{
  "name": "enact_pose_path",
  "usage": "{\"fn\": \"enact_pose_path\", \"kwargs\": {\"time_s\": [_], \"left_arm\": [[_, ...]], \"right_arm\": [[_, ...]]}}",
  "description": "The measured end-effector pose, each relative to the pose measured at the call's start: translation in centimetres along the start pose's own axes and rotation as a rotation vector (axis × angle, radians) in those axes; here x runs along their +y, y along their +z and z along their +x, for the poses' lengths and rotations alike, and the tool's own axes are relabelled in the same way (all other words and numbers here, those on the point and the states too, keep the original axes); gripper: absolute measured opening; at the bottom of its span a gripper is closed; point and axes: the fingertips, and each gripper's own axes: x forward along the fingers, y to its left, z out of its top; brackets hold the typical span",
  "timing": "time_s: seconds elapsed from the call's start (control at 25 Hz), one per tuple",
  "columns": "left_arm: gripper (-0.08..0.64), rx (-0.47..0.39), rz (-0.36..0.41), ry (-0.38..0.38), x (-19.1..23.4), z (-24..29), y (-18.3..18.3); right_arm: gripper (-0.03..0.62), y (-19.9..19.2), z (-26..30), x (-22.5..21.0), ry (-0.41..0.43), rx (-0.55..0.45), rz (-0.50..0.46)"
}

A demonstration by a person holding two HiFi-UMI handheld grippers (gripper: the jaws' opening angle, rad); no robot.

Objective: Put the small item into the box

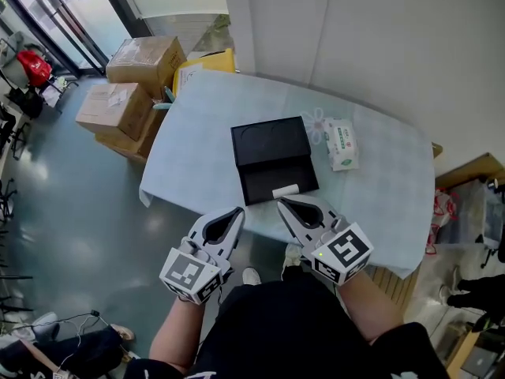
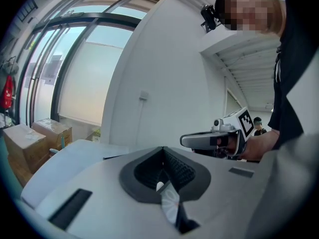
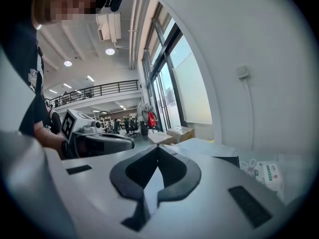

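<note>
An open black box (image 1: 272, 158) lies on the table's pale blue cloth (image 1: 379, 188), its lid half toward the wall. A small white item (image 1: 286, 189) rests at the near edge of the box's front half. My right gripper (image 1: 281, 202) is shut, its tip just short of the white item, and nothing shows between its jaws (image 3: 157, 151). My left gripper (image 1: 239, 210) is shut too, off the table's near edge, left of the box. In the left gripper view the jaws (image 2: 162, 156) meet in a line and the right gripper (image 2: 209, 139) shows beside them.
A white tissue pack (image 1: 342, 144) lies right of the box, beside a flower print on the cloth. Cardboard boxes (image 1: 130, 85) are stacked on the floor at the left, with a yellow bin (image 1: 209, 60) by the table's far corner. Bags (image 1: 446, 212) lie at the right.
</note>
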Motion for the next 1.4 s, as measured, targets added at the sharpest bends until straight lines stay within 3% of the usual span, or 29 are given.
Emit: {"fn": "enact_pose_path", "kwargs": {"time_s": [0.64, 1.4], "left_arm": [[0.008, 0.034, -0.026, -0.154, -2.4, -4.2, -3.8], [0.008, 0.0, -0.005, -0.194, -4.9, -7.9, -4.2]], "right_arm": [[0.009, -4.3, -2.3, 5.2, -0.159, 0.021, 0.074], [0.009, -4.3, -4.6, 9.3, -0.197, -0.009, 0.048]]}}
